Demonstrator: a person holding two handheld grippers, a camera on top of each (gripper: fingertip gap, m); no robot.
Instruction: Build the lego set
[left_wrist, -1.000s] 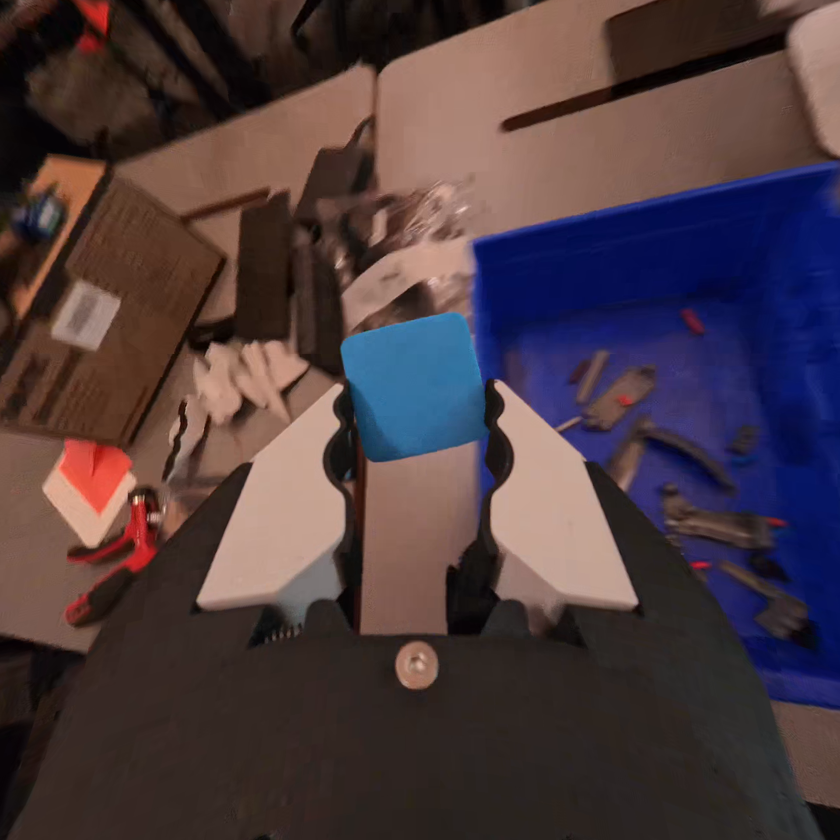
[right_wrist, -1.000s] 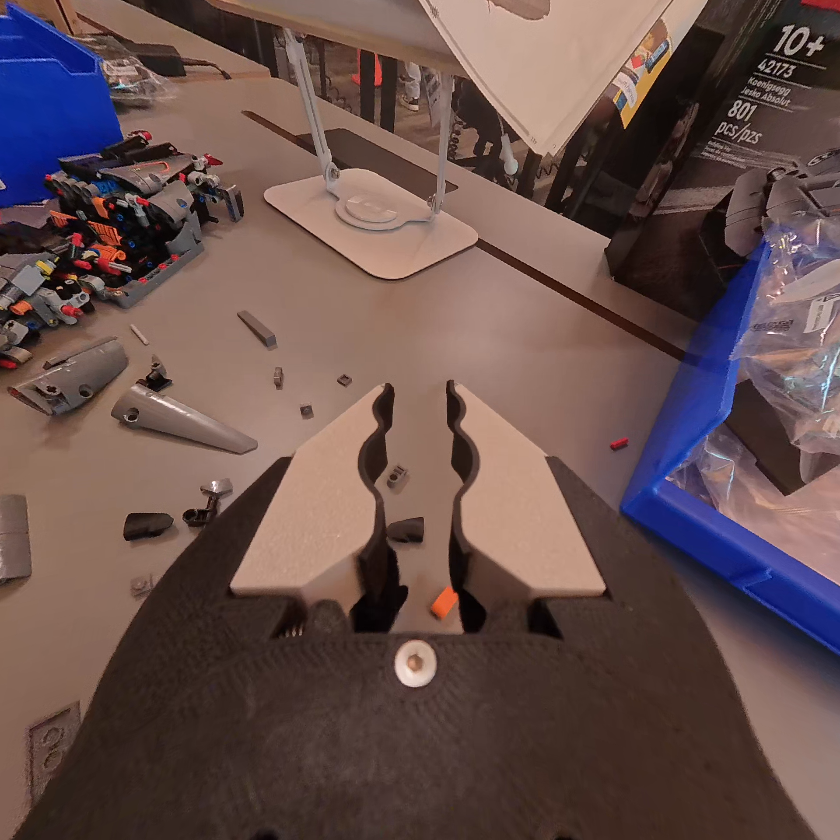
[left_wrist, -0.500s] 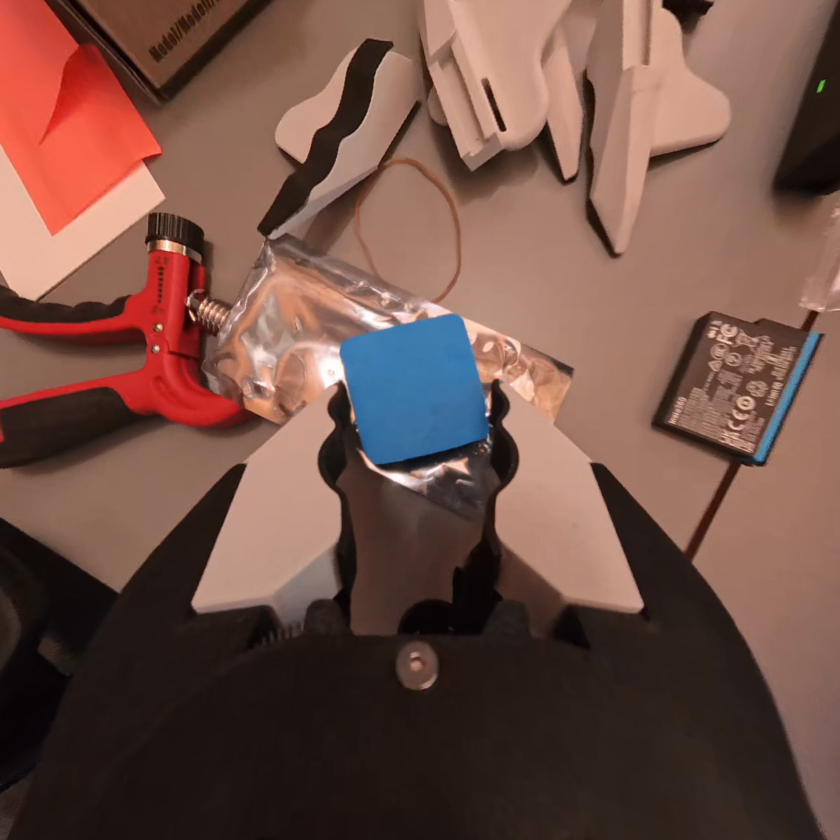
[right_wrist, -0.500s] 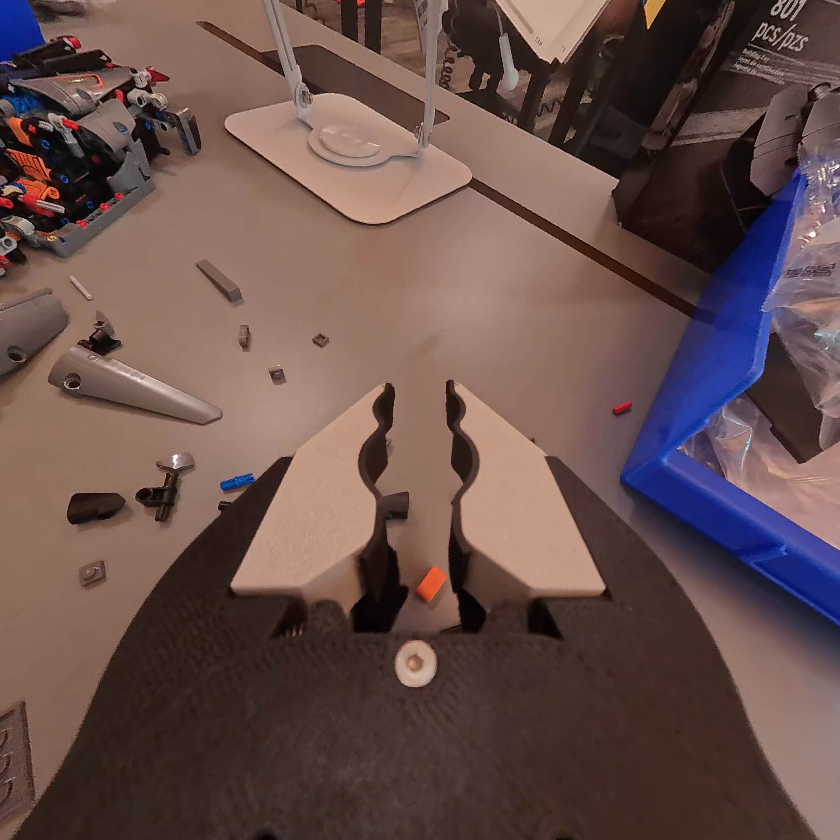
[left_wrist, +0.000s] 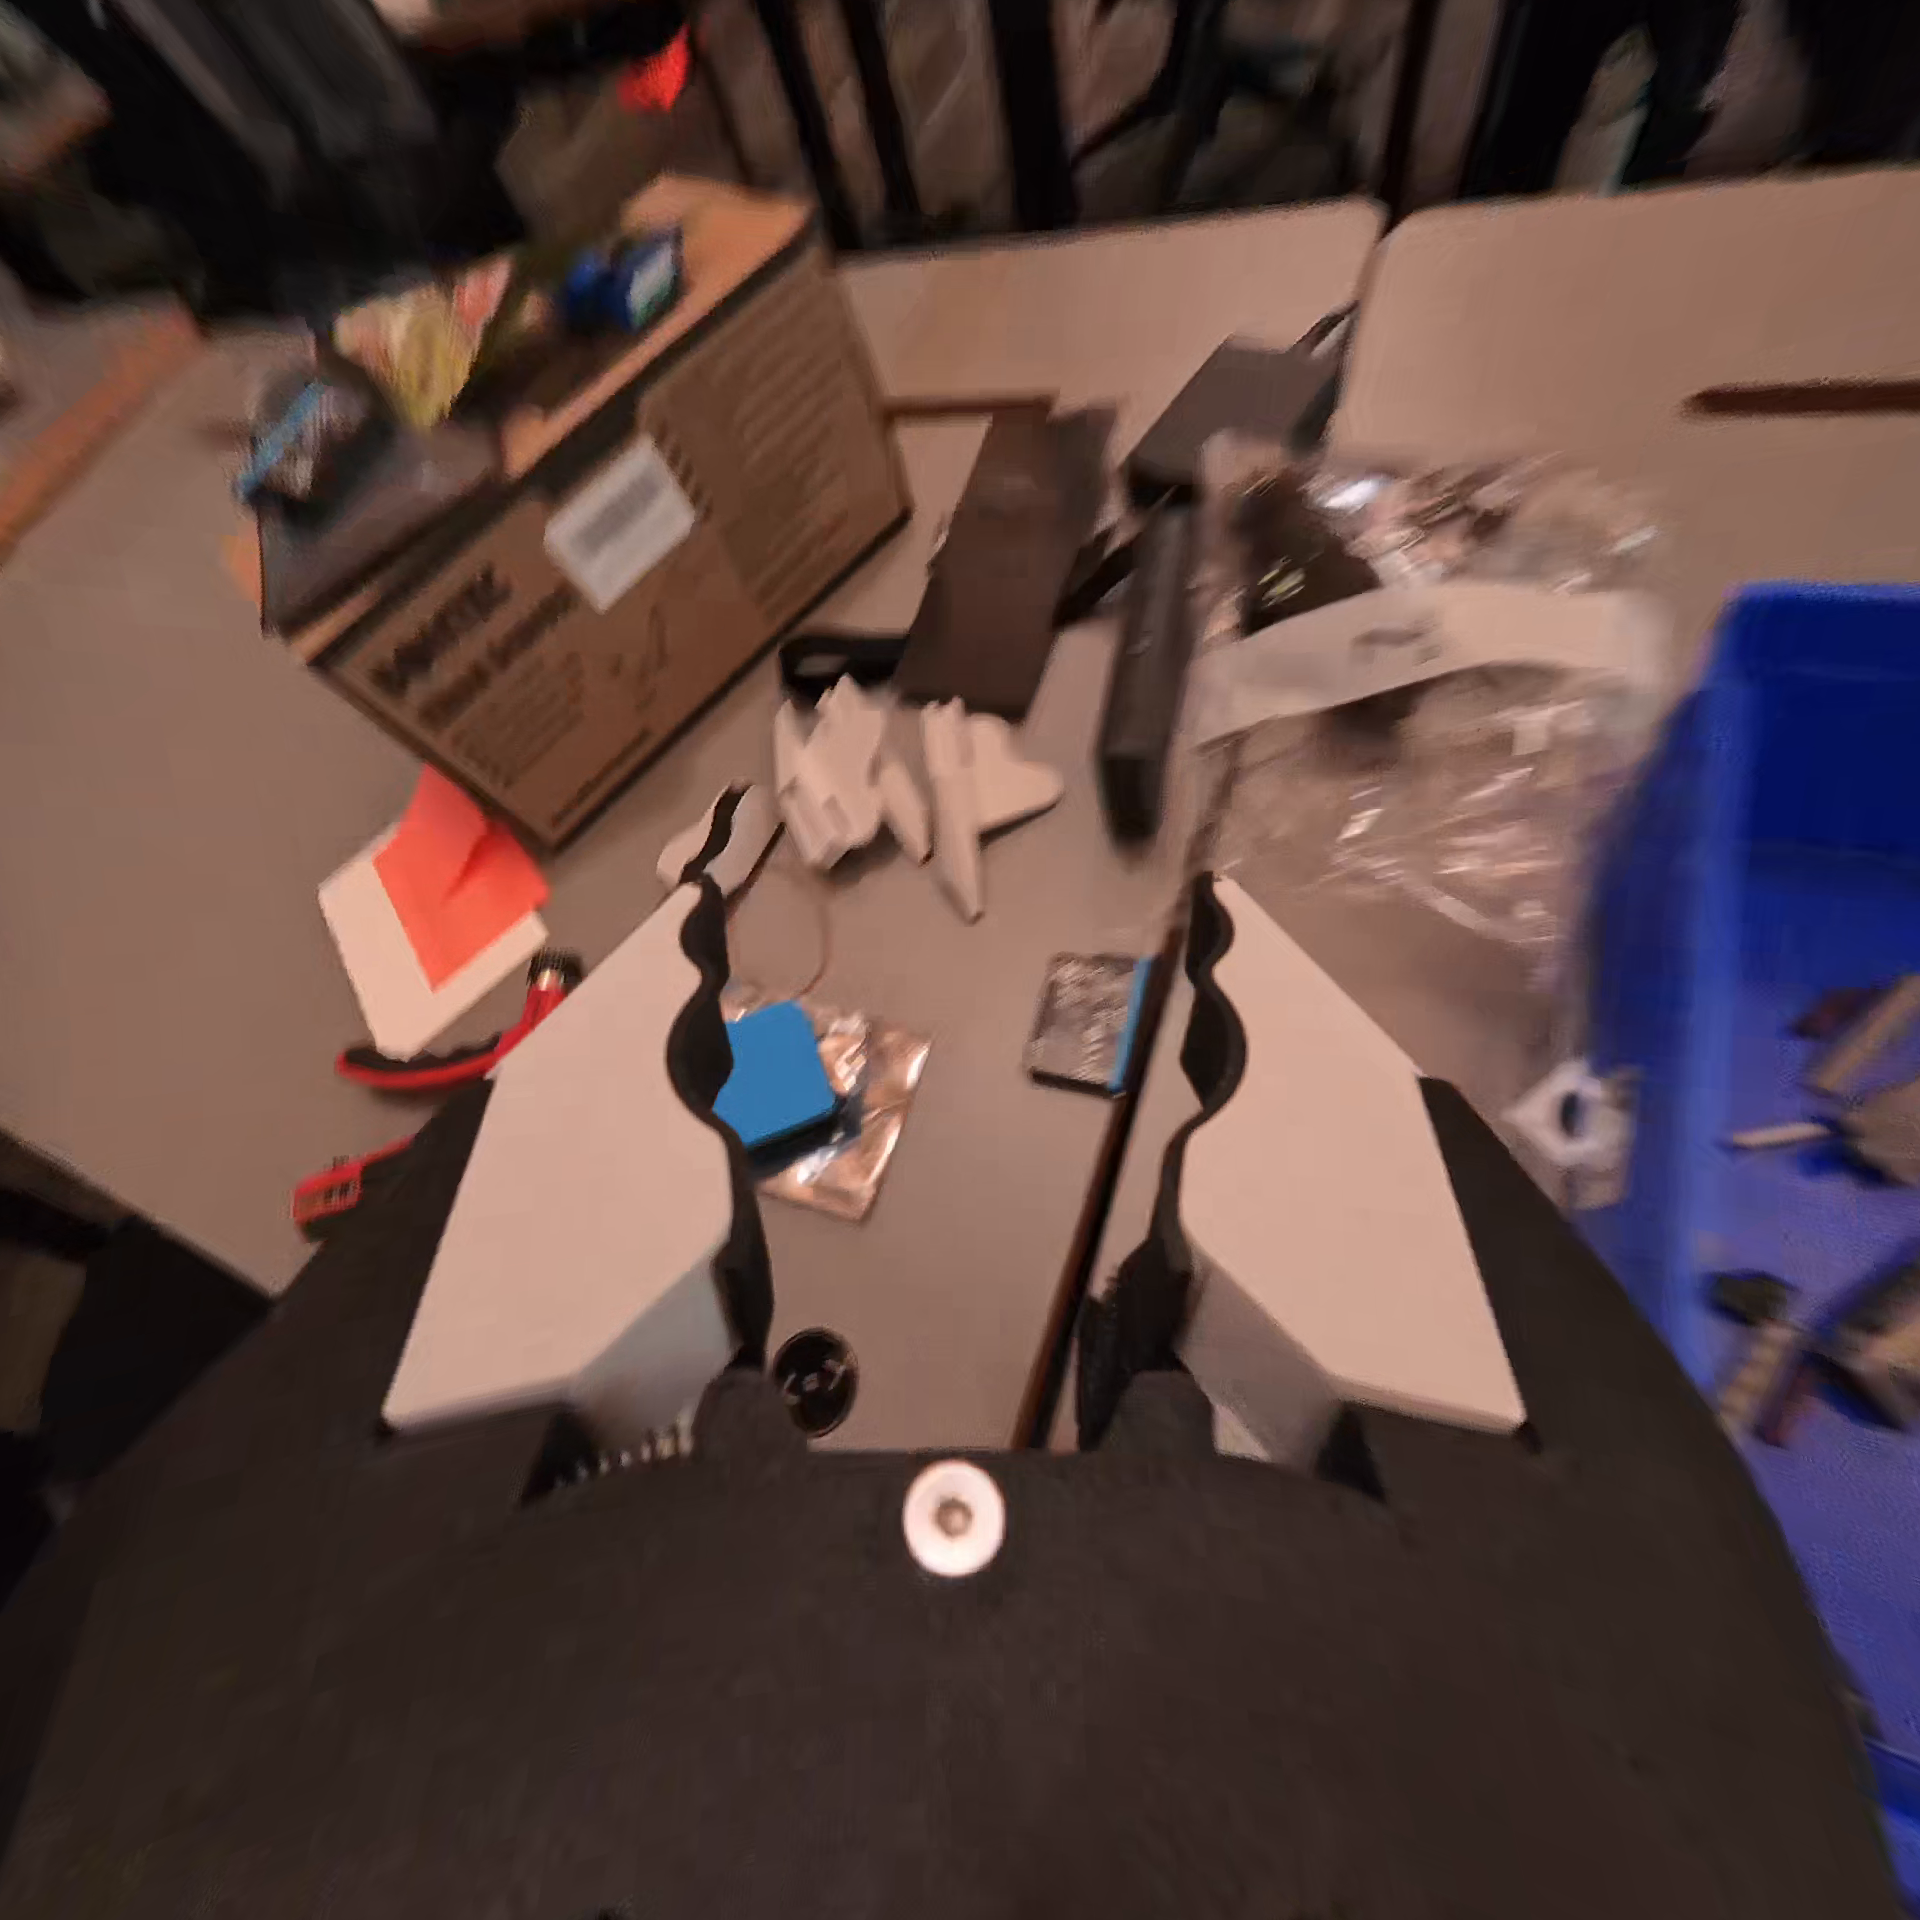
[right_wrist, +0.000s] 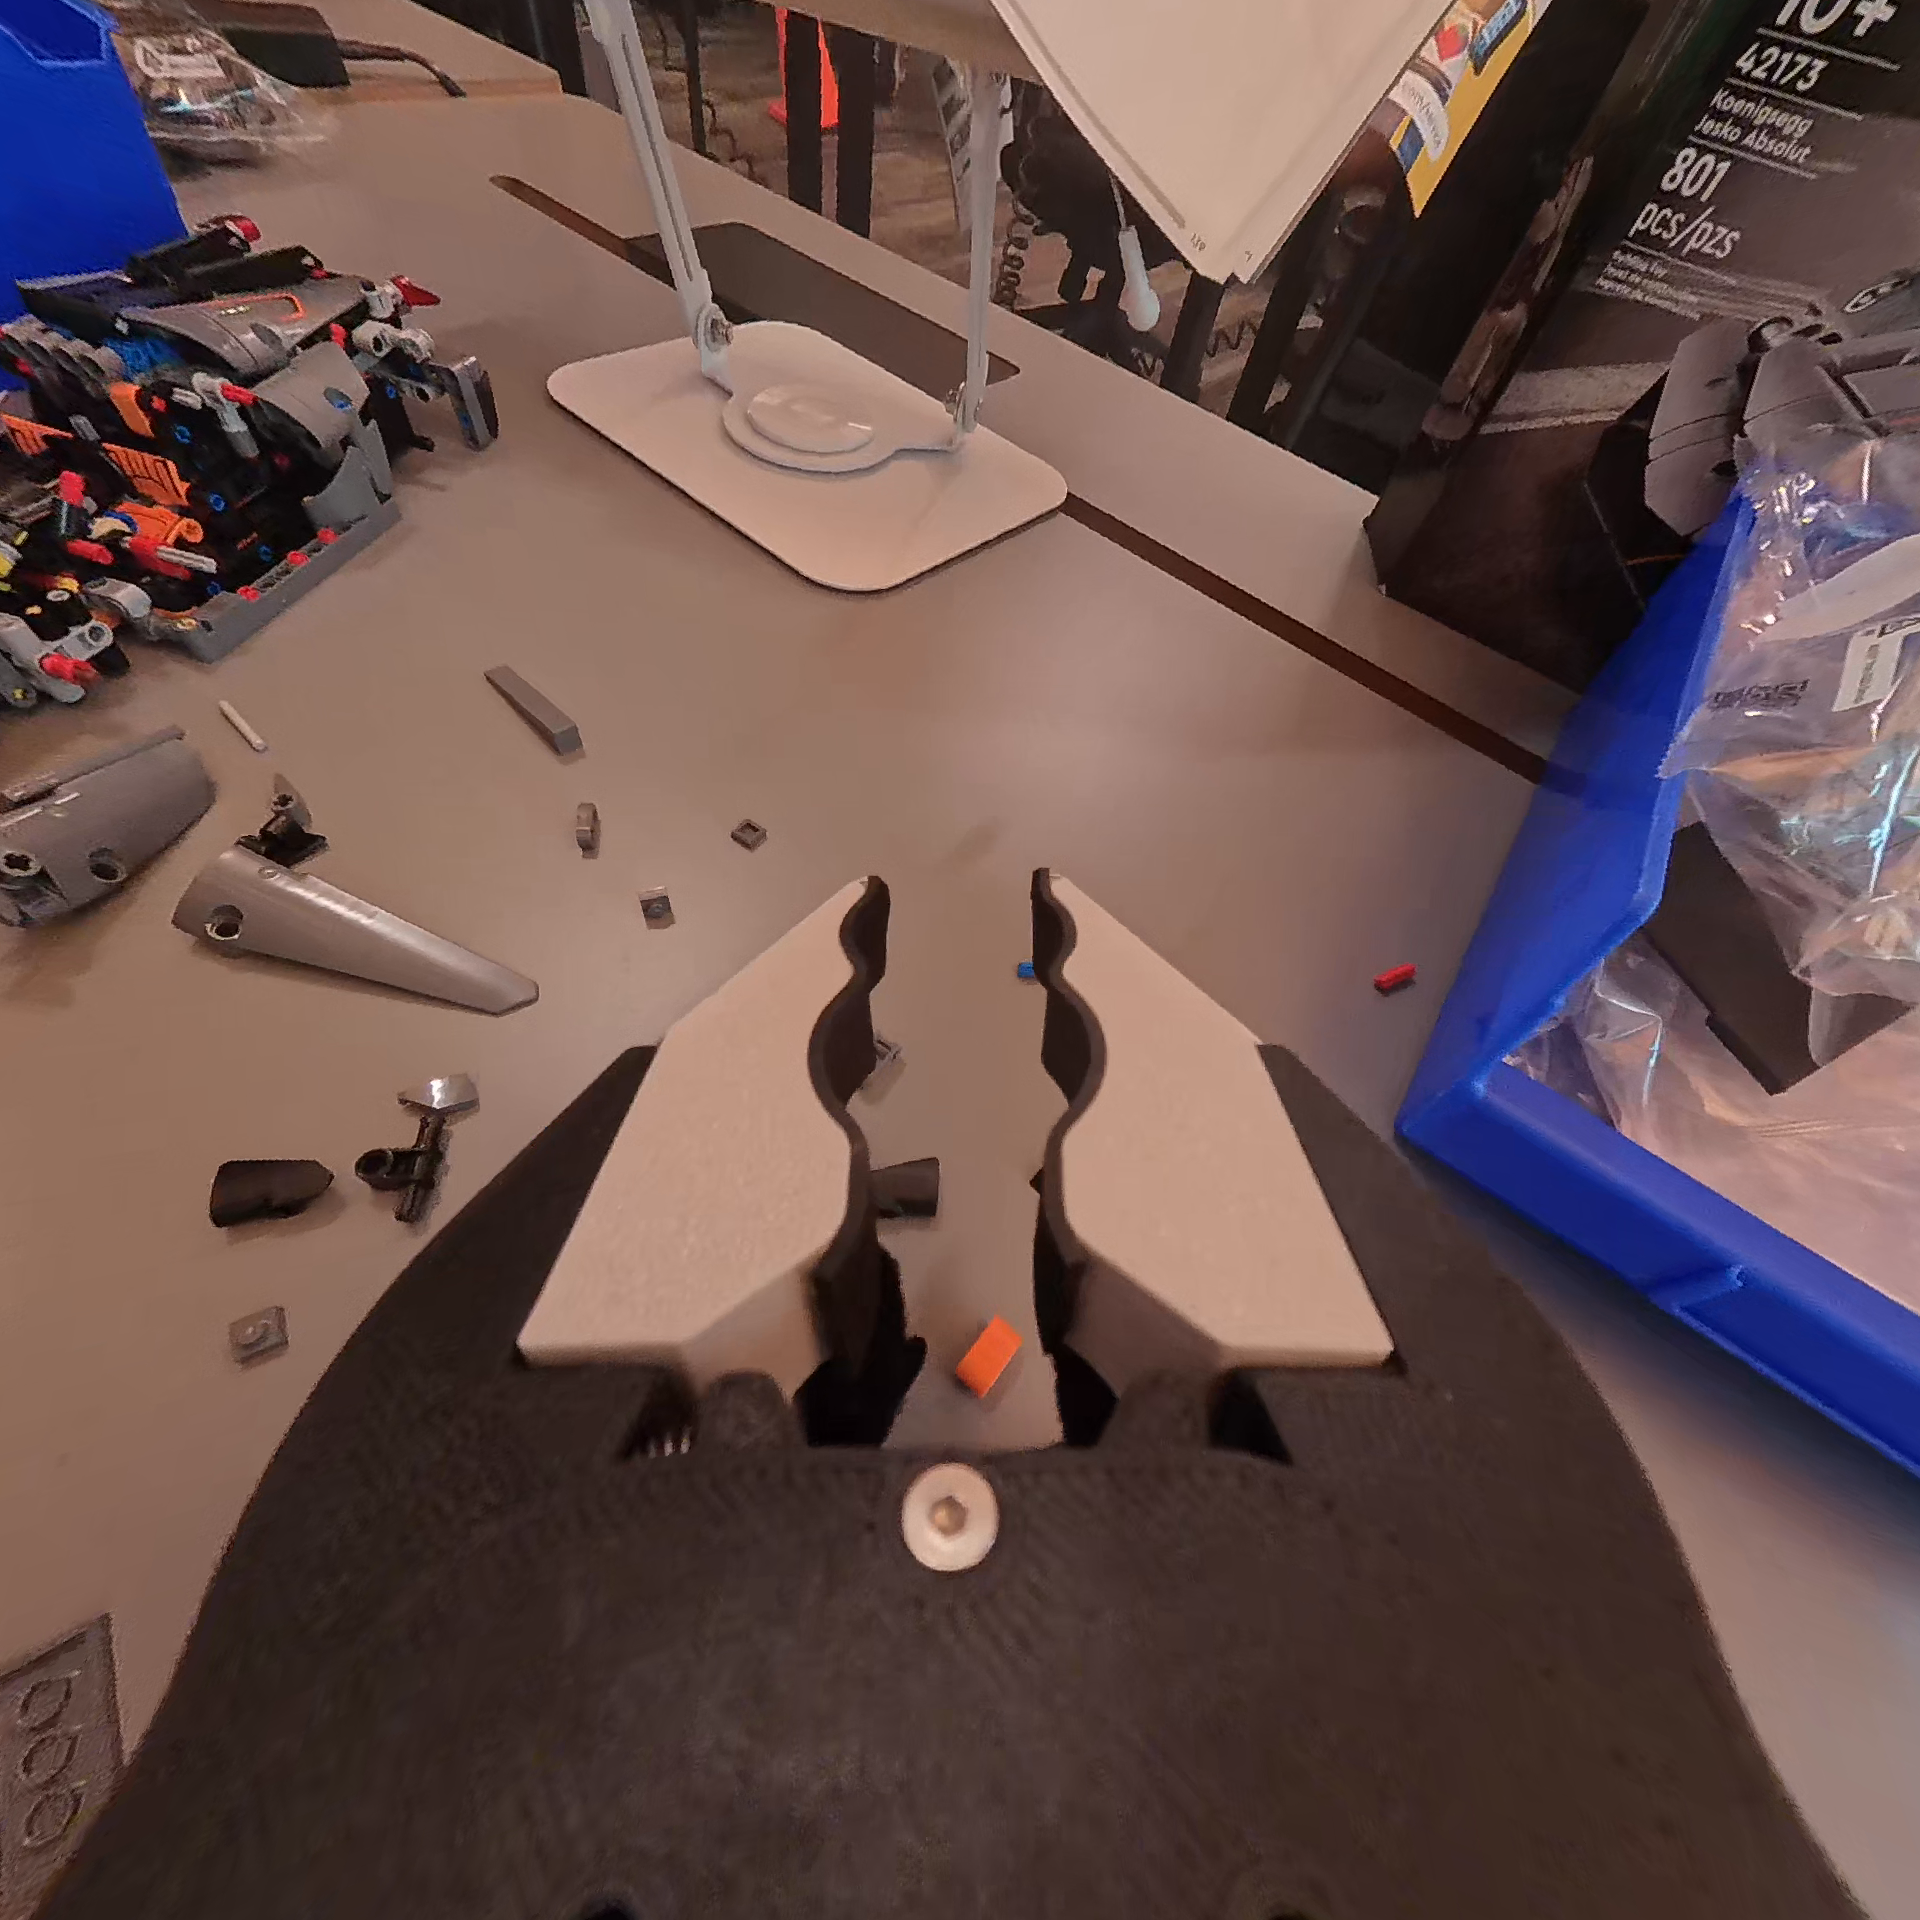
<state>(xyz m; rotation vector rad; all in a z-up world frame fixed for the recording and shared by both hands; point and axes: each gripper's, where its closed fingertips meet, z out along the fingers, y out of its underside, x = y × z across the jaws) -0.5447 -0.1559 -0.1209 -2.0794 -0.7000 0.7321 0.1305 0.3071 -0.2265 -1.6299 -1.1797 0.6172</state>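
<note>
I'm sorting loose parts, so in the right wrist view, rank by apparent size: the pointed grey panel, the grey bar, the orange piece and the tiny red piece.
1. Pointed grey panel
2. Grey bar
3. Orange piece, though it lies nearest the camera, so its rank against the bar is unsure
4. Tiny red piece

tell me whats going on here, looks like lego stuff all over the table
A person is working on a lego build with a handheld gripper in each hand. The left gripper is open and holds nothing; a blue square pad lies on a foil packet on the table below it. The right gripper is partly open and also empty, hovering over loose pieces, including a small orange piece. The half-built model sits to its left, and a blue bin of bagged parts to its right.
</note>
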